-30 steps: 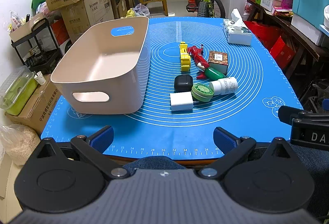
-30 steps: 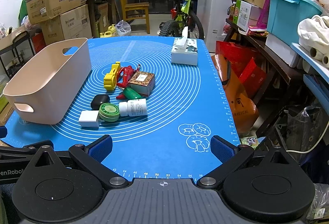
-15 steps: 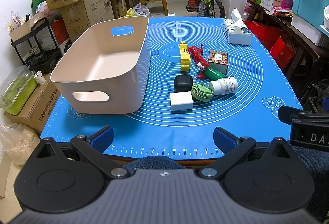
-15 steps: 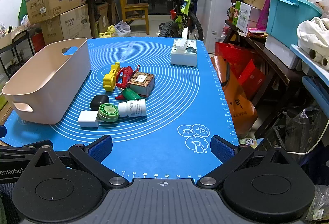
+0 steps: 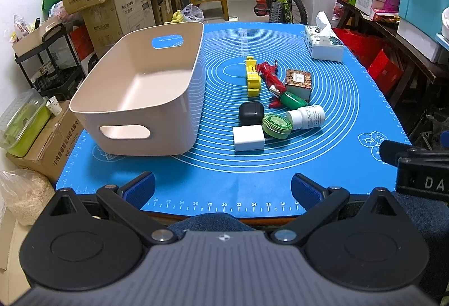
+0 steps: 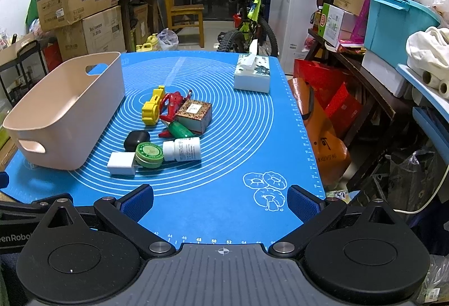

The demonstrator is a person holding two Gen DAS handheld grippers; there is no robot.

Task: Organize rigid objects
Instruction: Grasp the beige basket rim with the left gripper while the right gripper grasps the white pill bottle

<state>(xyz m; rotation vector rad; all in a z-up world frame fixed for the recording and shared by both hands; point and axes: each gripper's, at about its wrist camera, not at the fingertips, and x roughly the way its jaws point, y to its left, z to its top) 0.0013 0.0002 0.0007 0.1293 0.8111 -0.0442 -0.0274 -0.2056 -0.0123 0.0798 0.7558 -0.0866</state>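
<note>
left gripper [image 5: 223, 188] and right gripper [image 6: 220, 200]: both held wide apart, nothing held | risk: white charger [image 5: 248, 138] right of bin [image 5: 134, 109] touches green tin [image 5: 277, 125]; tin could be bumped

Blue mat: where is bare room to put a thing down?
Bare blue mat lies between both open grippers and the white charger block, and between the tissue box and the white pill bottle. Beside the beige plastic bin it is crowded.
</note>
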